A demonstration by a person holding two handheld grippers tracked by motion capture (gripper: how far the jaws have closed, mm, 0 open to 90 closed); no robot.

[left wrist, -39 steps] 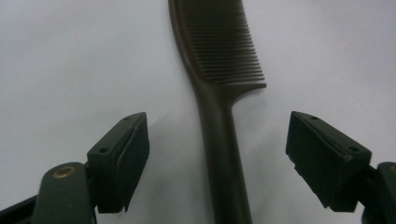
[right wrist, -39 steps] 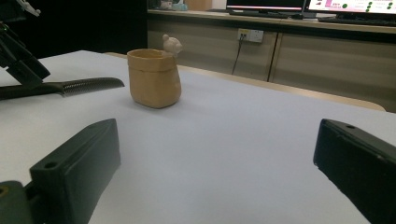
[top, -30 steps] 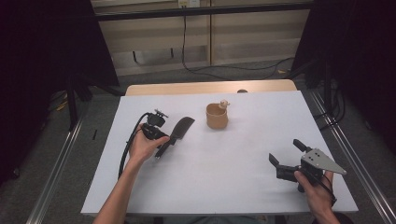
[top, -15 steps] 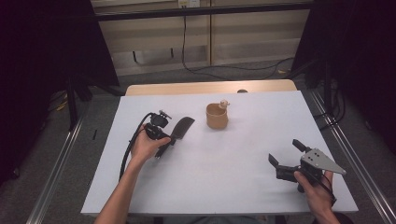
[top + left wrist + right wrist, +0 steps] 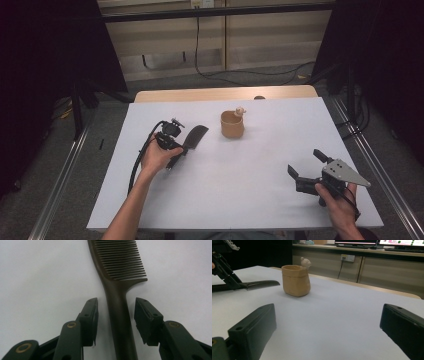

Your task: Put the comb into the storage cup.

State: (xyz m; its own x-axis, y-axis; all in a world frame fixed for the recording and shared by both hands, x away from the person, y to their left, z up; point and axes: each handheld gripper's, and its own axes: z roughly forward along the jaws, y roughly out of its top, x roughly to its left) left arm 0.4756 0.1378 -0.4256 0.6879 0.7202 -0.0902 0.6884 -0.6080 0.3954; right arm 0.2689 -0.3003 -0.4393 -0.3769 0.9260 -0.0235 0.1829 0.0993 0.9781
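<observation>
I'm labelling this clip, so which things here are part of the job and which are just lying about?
In use:
- comb, its handle between the open fingers of the left gripper

Lying about, as far as I can tell:
- tan cup
- right gripper, open over bare table

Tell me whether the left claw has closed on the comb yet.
Open. In the left gripper view the left claw straddles the comb handle, with white table showing between each jaw and the handle.

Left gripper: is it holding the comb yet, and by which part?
Nothing is held. The left gripper is open, its jaws on either side of the comb's handle with a gap on both sides. The right gripper is open too.
</observation>
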